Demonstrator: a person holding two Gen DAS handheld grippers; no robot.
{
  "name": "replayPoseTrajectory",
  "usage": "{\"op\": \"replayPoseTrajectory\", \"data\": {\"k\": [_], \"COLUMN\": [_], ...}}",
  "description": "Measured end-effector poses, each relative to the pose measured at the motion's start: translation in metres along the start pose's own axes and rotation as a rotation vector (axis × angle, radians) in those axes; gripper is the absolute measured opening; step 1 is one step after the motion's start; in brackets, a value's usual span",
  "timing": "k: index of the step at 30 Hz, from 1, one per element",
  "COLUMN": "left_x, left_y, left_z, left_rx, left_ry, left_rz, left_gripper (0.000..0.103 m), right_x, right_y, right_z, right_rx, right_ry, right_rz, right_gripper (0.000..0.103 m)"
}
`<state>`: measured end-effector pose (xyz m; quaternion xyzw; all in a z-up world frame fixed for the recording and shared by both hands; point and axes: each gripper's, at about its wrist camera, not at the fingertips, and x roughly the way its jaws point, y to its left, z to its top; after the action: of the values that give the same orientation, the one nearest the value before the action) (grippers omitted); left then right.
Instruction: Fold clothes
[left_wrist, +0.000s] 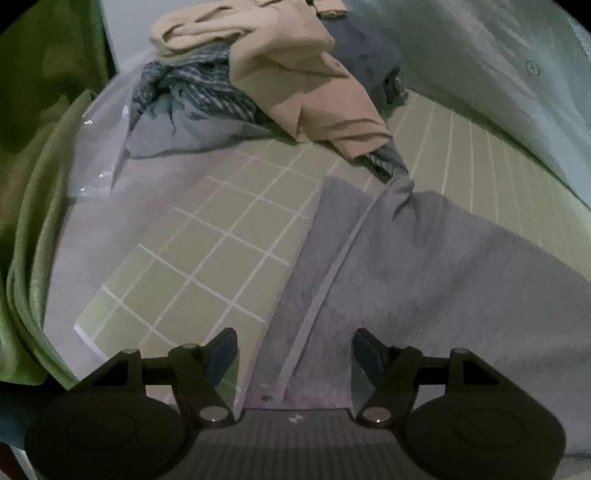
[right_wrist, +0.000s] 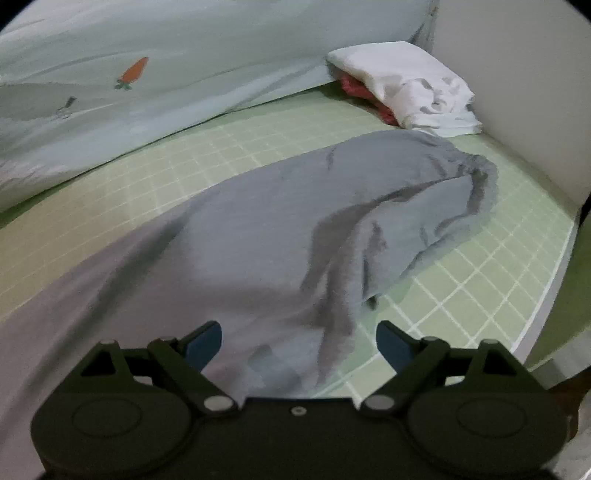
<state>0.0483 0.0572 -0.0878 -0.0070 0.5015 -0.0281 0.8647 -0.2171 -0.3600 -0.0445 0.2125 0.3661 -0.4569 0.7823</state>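
Down at the tips, the left gripper (left_wrist: 294, 350) stands with its blue-padded fingers (left_wrist: 225, 350) well apart and nothing pinched between them; the grey garment (left_wrist: 424, 280) lies flat beneath the gap, its pale seam band running up between the jaws. Likewise the right gripper (right_wrist: 299, 345) is spread wide, its blue pads (right_wrist: 391, 345) clear of the cloth, with the same grey garment (right_wrist: 295, 221) rumpled below and ahead of it, not gripped. In the right wrist view the grey piece stretches away across the green checked mat (right_wrist: 480, 266), folds bunching toward its far end, where a gathered edge curls near the mat's rim. Beyond it, a white folded cloth (right_wrist: 402, 81) sits on something red (right_wrist: 354, 88) by the wall. A pale bedcover (right_wrist: 147, 74) printed with a carrot (right_wrist: 135, 72) rises along the left of the mat. In the left wrist view, the grey garment covers the right part of the checked mat (left_wrist: 207, 258), and farther off a heap lies: a beige garment (left_wrist: 288, 62) draped over a blue-and-white streaked cloth (left_wrist: 195, 88), with a dark blue piece (left_wrist: 365, 55) behind. Green fabric (left_wrist: 33, 184) hangs at the left edge.
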Motion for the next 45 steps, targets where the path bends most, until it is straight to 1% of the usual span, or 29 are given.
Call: {"op": "replayPoseTrajectory", "data": {"k": [3,5,8,10,11,12,13,14,15,17,19,23,29,32,35,37,39,42,44,45], "left_x": [0.005,0.005,0.005,0.005,0.005,0.004,0.004,0.004,0.004,0.003,-0.004,-0.031,-0.063,-0.074,-0.076,-0.072,-0.066,-0.052,-0.047,-0.049], "left_y": [0.001,-0.001,-0.004,-0.006,-0.007,-0.009,-0.011,-0.013,-0.015,-0.018,-0.024,-0.060,-0.135,-0.188,-0.242,-0.272,-0.300,-0.327,-0.334,-0.336], "left_z": [-0.002,-0.003,-0.004,-0.003,-0.003,-0.002,-0.001,0.000,0.001,0.004,0.008,0.023,0.035,0.027,0.008,-0.009,-0.031,-0.060,-0.074,-0.078], "left_rx": [0.003,0.006,0.023,0.015,0.011,0.005,-0.001,-0.022,-0.043,-0.096,-0.122,-0.076,-0.055,0.007,0.074,0.110,0.134,0.130,0.100,0.088], "left_ry": [0.016,0.013,0.006,-0.009,-0.016,-0.019,-0.019,-0.013,-0.007,0.000,-0.015,-0.104,-0.174,-0.189,-0.180,-0.161,-0.125,-0.058,-0.023,-0.014], "left_rz": [0.002,0.003,0.008,0.012,0.014,0.012,0.005,-0.009,-0.022,-0.020,-0.037,-0.064,-0.126,-0.168,-0.207,-0.220,-0.226,-0.209,-0.199,-0.204], "left_gripper": [0.070,0.070,0.067,0.059,0.049,0.034,0.024,0.010,0.010,0.009,0.008,0.008,0.008,0.008,0.008,0.008,0.008,0.010,0.011,0.015], "right_x": [-0.006,-0.006,-0.005,-0.006,-0.006,-0.005,-0.005,-0.005,-0.004,-0.001,0.001,0.005,0.022,0.029,0.038,0.046,0.054,0.068,0.076,0.080], "right_y": [0.005,0.005,0.003,0.001,0.000,-0.002,-0.003,-0.005,-0.008,-0.013,-0.017,-0.034,-0.068,-0.091,-0.114,-0.132,-0.149,-0.175,-0.190,-0.196], "right_z": [-0.006,-0.007,-0.006,-0.005,-0.005,-0.004,-0.003,-0.002,-0.001,0.003,0.009,0.026,0.052,0.065,0.077,0.083,0.088,0.101,0.110,0.114], "right_rx": [-0.030,-0.026,-0.017,-0.010,-0.007,-0.005,-0.003,0.000,0.004,0.005,0.010,0.024,0.008,-0.003,-0.022,-0.034,-0.043,-0.050,-0.045,-0.043], "right_ry": [-0.004,-0.001,0.001,-0.004,-0.004,-0.004,-0.004,-0.004,-0.003,-0.001,-0.001,-0.018,-0.008,-0.015,-0.021,-0.023,-0.022,-0.022,-0.026,-0.025], "right_rz": [-0.004,-0.016,-0.023,-0.031,-0.035,-0.039,-0.043,-0.044,-0.043,-0.042,-0.044,-0.032,-0.005,0.000,0.000,0.002,-0.001,-0.010,-0.018,-0.021], "right_gripper": [0.092,0.092,0.092,0.092,0.092,0.092,0.092,0.092,0.092,0.092,0.092,0.092,0.092,0.092,0.092,0.092,0.092,0.092,0.092,0.092]}}
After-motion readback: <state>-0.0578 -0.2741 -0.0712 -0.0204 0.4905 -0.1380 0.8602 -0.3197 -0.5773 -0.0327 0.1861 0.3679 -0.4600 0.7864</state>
